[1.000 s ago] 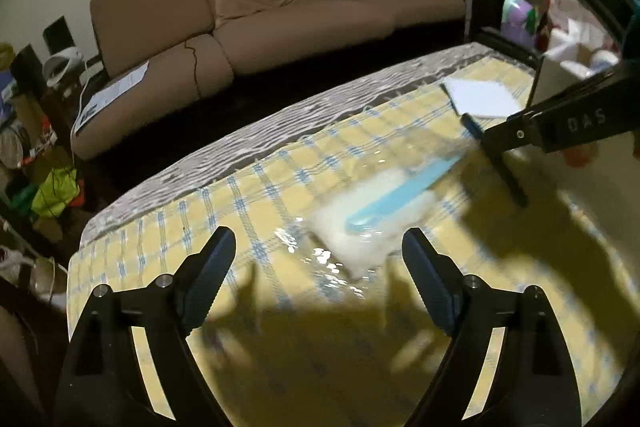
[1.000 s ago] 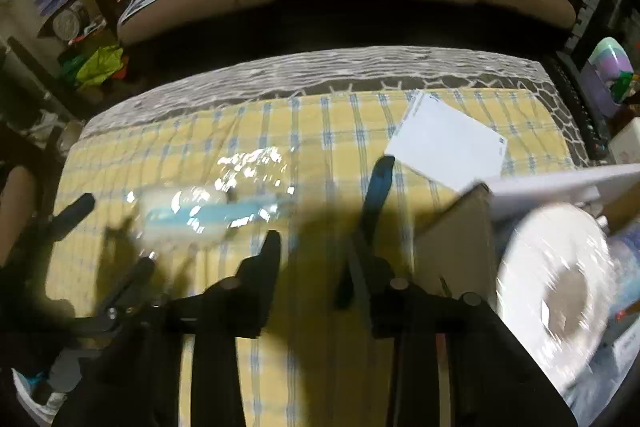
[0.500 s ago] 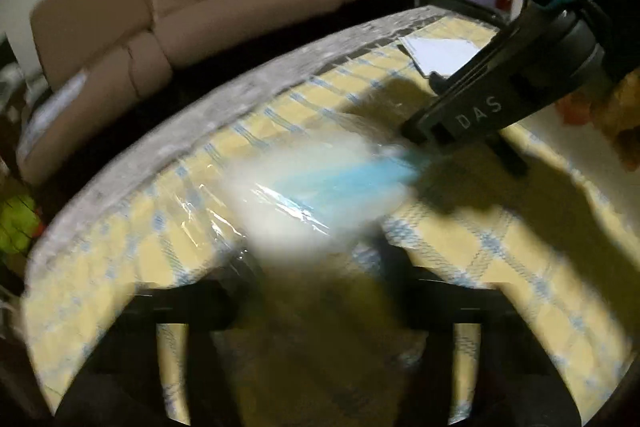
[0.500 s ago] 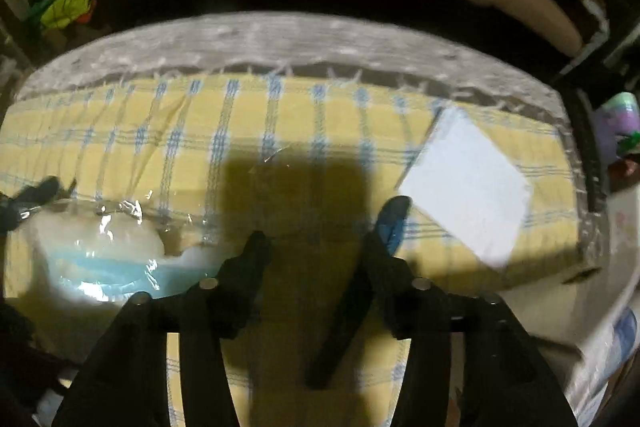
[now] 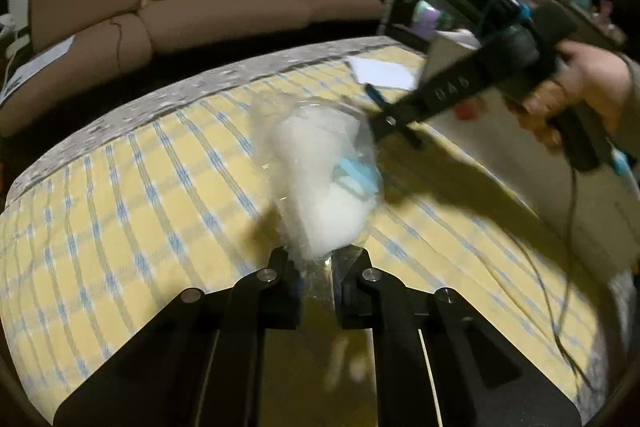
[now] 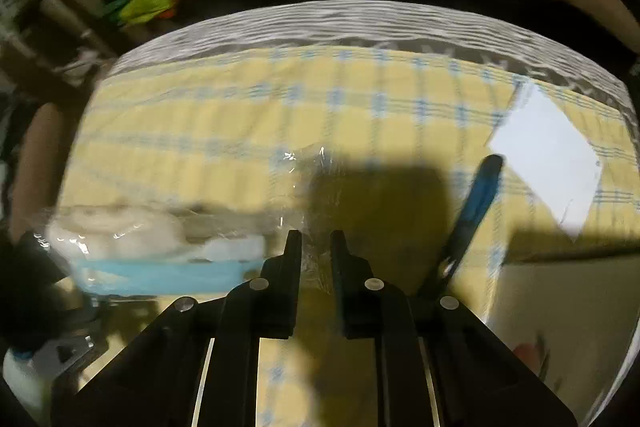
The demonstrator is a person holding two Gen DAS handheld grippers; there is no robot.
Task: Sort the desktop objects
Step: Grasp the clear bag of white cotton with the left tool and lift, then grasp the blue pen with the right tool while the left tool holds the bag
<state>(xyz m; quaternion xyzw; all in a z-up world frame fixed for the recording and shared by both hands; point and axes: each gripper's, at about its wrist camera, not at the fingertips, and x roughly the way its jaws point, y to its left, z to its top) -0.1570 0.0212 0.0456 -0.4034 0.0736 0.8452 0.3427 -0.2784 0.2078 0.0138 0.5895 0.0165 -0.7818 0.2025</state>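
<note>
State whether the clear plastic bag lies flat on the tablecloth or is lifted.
Lifted: the plastic bag stands up from the tablecloth, one end pinched in the left gripper, the other in the right gripper.

Left gripper point(image 5: 318, 259) and right gripper point(image 6: 316, 239) — jaws just drawn nearly together, each pinching clear film; a hand point(image 5: 576, 95) gripped the right handle.
</note>
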